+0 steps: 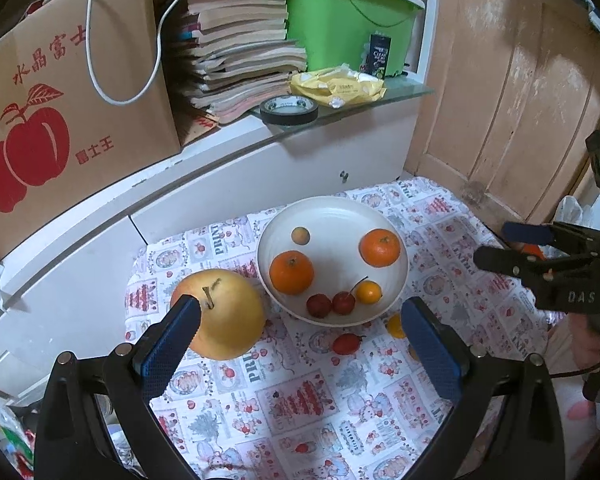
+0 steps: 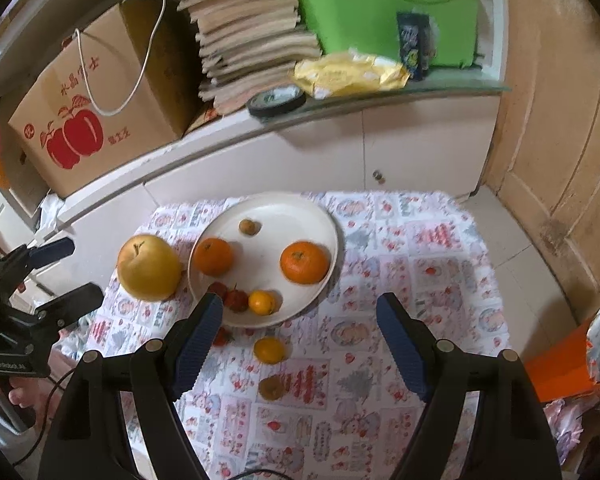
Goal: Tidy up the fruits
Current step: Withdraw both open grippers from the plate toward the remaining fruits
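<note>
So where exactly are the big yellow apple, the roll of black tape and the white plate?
big yellow apple [image 1: 228, 320], left wrist view, on its front skin.
roll of black tape [image 1: 289, 110], left wrist view, on its outer band.
white plate [image 2: 268, 258], right wrist view, on its bare centre.

Glossy white plate [image 1: 396, 248]; printed cloth [image 1: 300, 400]; textured blue pads [image 1: 172, 344]; cardboard box [image 1: 100, 128].
</note>
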Demonstrator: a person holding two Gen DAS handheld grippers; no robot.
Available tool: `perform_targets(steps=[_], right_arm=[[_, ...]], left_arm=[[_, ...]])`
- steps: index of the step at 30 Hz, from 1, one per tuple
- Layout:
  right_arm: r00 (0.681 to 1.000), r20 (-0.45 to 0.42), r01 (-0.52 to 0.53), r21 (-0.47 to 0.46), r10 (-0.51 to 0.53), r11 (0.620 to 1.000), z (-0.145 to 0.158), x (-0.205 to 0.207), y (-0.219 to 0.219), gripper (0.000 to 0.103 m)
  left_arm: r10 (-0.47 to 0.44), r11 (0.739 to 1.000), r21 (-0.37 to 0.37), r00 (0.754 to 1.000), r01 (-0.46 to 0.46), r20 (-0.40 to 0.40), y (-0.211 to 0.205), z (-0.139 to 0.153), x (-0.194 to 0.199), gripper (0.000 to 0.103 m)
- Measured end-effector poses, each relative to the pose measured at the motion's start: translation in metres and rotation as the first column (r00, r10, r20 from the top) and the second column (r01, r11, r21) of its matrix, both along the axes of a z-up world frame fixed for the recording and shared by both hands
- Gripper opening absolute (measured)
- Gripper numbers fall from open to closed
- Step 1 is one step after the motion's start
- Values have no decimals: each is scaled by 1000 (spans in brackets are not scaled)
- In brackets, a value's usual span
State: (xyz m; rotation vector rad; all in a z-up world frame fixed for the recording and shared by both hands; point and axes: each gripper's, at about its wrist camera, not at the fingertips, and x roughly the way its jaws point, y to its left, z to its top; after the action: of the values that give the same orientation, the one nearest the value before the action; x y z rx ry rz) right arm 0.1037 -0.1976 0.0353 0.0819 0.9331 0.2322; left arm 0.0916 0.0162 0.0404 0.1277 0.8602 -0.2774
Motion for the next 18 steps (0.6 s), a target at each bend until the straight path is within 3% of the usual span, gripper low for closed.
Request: perform_targets(steps=[6,14,18], right_arm=[[983,-172,-58,6,58,998,-30,6,11,81],[968,-240,-109,-117,78,987,-68,4,30,81],[946,-293,-185,-135,139,973,-88,1,48,71]], left_arm=[[18,999,32,999,-17,-46,-3,-18,8,100],[42,997,70,992,-34,-120,-11,-48,19,100],[35,995,95,992,-23,-123,-17,-53,19,100]])
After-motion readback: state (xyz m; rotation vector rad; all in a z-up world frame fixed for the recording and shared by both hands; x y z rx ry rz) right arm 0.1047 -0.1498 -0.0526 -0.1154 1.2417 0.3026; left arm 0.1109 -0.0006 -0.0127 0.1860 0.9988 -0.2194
